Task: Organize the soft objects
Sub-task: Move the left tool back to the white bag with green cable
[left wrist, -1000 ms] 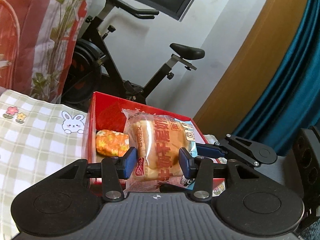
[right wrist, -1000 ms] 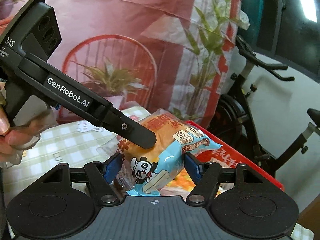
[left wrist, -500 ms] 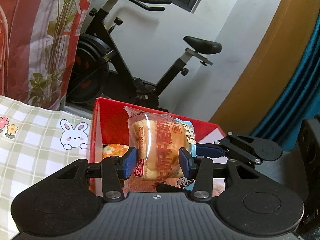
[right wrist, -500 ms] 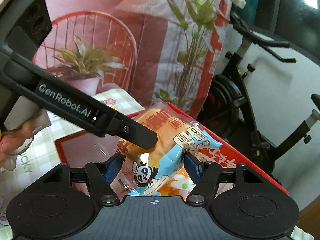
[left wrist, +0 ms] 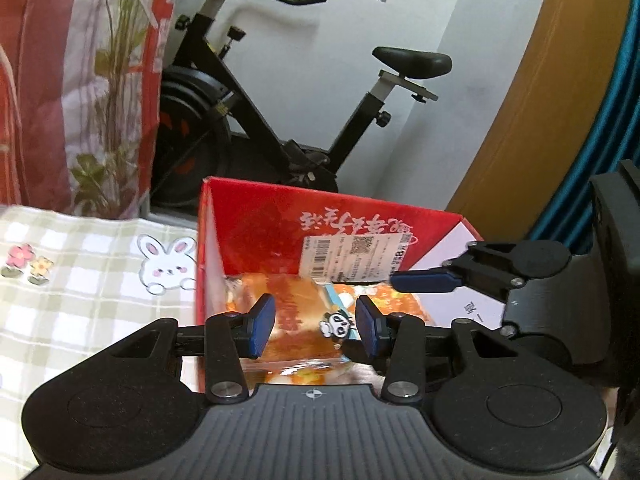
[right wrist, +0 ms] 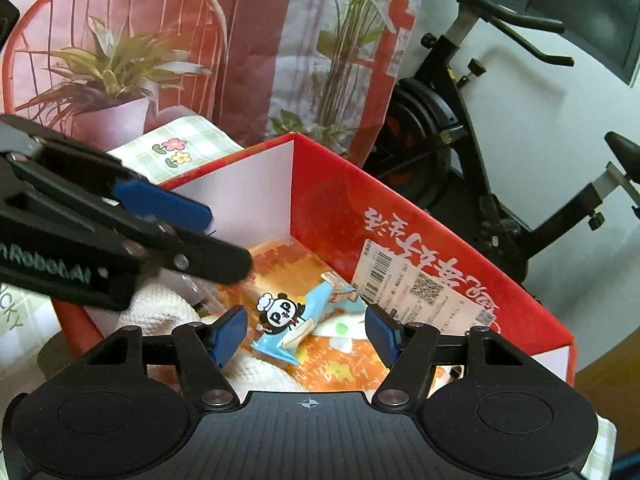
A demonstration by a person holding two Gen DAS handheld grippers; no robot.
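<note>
A clear bread packet with a panda print [right wrist: 280, 316] lies inside the red cardboard box [right wrist: 332, 200], on top of other soft items. My left gripper [left wrist: 314, 330] hovers over the box with its jaws apart. The packet [left wrist: 304, 316] shows blurred below and beyond its pads, and they do not press it. My right gripper [right wrist: 306, 336] straddles the packet's blue end with a gap on each side. The left gripper's fingers [right wrist: 208, 256] reach in from the left, its far blue pad bare. A right finger [left wrist: 424, 282] enters the left wrist view.
An orange flowered packet [right wrist: 340, 364] and a white knitted cloth [right wrist: 160, 304] lie in the box. The box stands on a checked cloth with a rabbit print [left wrist: 168, 268]. An exercise bike [left wrist: 256, 120] and a plant-print hanging [right wrist: 120, 60] stand behind.
Both grippers have tipped down over the red box. The bread packet, upright between both pairs of pads before, now lies lower in the box, clear of the pads.
</note>
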